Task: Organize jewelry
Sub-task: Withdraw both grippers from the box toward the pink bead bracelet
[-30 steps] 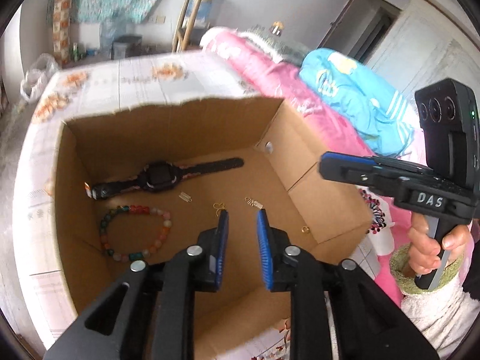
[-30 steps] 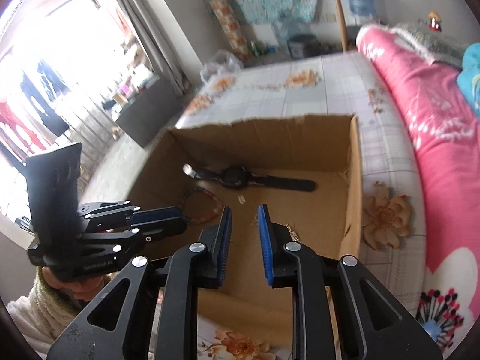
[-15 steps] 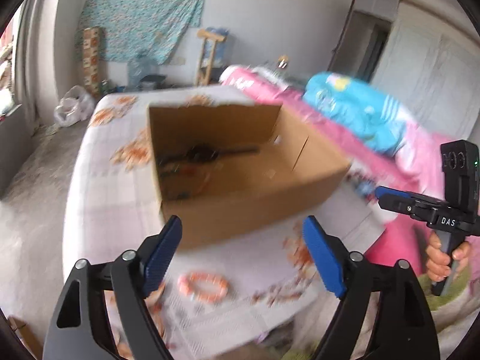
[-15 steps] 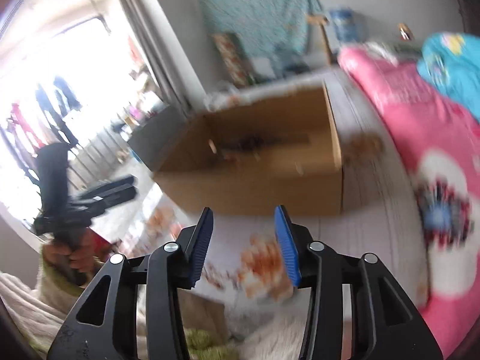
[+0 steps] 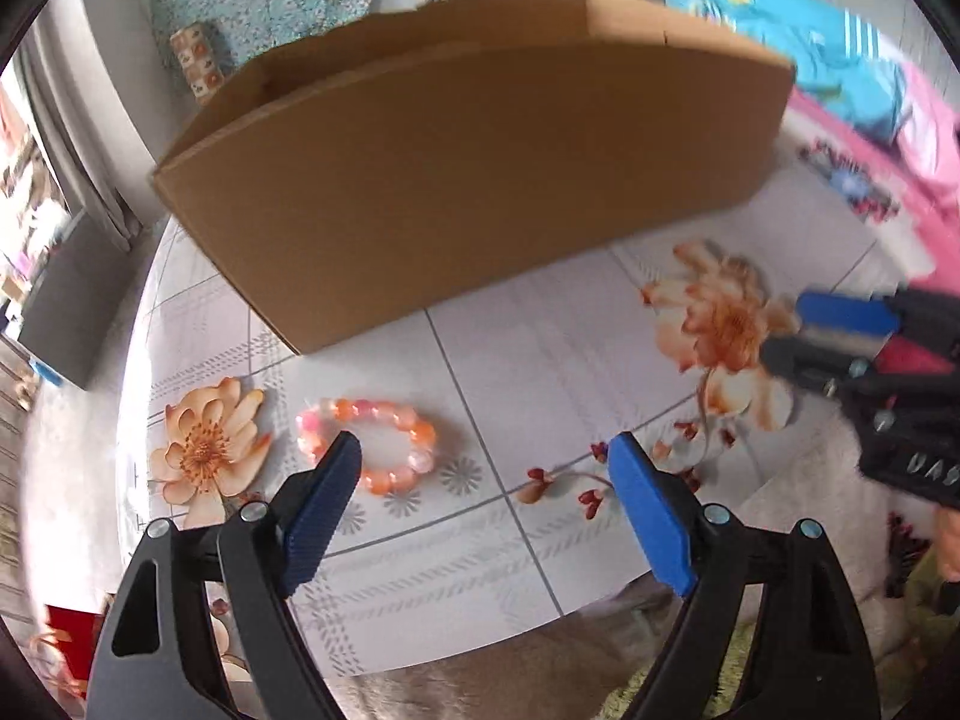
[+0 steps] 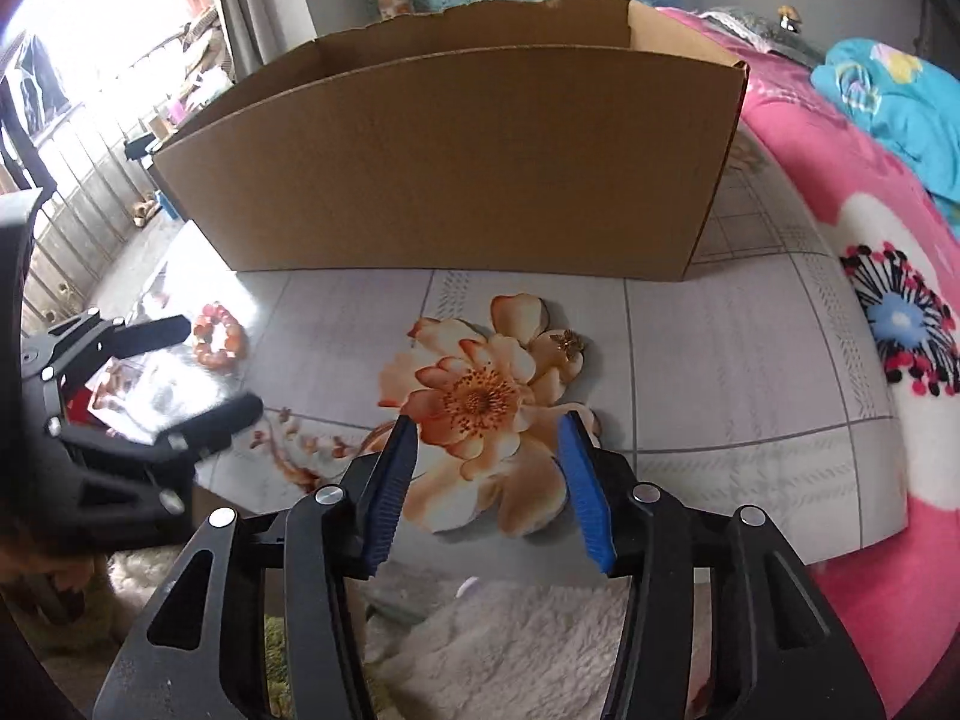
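An orange and pink bead bracelet lies on the floral tablecloth in front of the cardboard box. My left gripper is open and empty, low over the cloth, with its left finger just beside the bracelet. The bracelet also shows in the right wrist view, with the left gripper's fingers near it. My right gripper is open and empty over a printed flower. A small gold flower-shaped piece lies on the cloth ahead of it. The box's inside is hidden.
The cardboard box stands close behind both grippers. A pink blanket and blue cloth lie to the right. The table's front edge is near, with fluffy fabric below it. The right gripper shows at the left view's right side.
Both grippers have pulled back out of the box, dropped low in front of it and opened wide. The watch and bracelet inside the box are now out of sight.
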A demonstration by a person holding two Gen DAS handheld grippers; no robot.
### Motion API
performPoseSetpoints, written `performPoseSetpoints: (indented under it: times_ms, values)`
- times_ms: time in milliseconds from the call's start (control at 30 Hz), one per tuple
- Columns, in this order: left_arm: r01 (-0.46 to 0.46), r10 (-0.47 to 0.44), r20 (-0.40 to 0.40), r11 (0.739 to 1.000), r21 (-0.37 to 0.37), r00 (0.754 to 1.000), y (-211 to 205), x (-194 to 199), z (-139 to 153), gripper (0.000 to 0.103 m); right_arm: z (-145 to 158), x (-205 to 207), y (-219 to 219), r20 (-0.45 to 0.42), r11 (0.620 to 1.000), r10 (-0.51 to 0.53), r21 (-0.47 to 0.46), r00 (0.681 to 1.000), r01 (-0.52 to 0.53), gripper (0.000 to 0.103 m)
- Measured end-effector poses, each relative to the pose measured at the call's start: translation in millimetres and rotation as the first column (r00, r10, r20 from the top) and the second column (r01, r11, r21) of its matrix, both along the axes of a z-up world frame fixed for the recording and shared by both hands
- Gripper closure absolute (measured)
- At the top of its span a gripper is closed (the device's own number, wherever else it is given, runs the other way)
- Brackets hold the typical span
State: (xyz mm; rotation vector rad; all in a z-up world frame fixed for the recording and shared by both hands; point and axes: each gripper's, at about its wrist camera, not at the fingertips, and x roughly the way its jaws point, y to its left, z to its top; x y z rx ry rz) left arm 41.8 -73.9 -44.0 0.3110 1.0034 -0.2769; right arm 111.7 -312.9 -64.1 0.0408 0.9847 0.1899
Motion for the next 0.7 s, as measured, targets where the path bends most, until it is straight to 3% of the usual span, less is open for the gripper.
performPoseSetpoints:
  times_ms: [67,133,233,400,700]
  values:
    - [0.002,-0.002,-0.030,1.000,0.017,1.000,-7.8,0.0,-8.5,0.020,-1.1,3.8,-0.6,0.003,1.000,0.008,0.009,1.000,-0.008,0.045]
    - [-0.004,0.004,-0.031,1.000,0.000,1.000,-11.7,-0.2,-9.3,0.014,-3.7,7.5,-1.9,-0.005,1.000,0.017,0.003,1.000,-0.017,0.044]
    - [-0.006,0.007,-0.032,1.000,0.011,0.999,-18.4,1.1,-10.0,0.014,-6.8,14.6,-6.3,-0.006,1.000,0.012,-0.006,1.000,-0.012,0.043]
    - [-0.039,0.038,-0.051,0.999,-0.007,0.998,-27.9,4.8,-13.6,0.006,-15.4,-1.8,-15.5,-0.011,1.000,-0.008,0.008,1.000,0.008,0.039]
    - [-0.055,0.054,-0.056,0.998,-0.023,0.997,-21.1,7.0,-15.6,0.006,-23.7,-3.2,-18.2,-0.020,0.999,-0.043,-0.026,0.999,0.042,0.031]
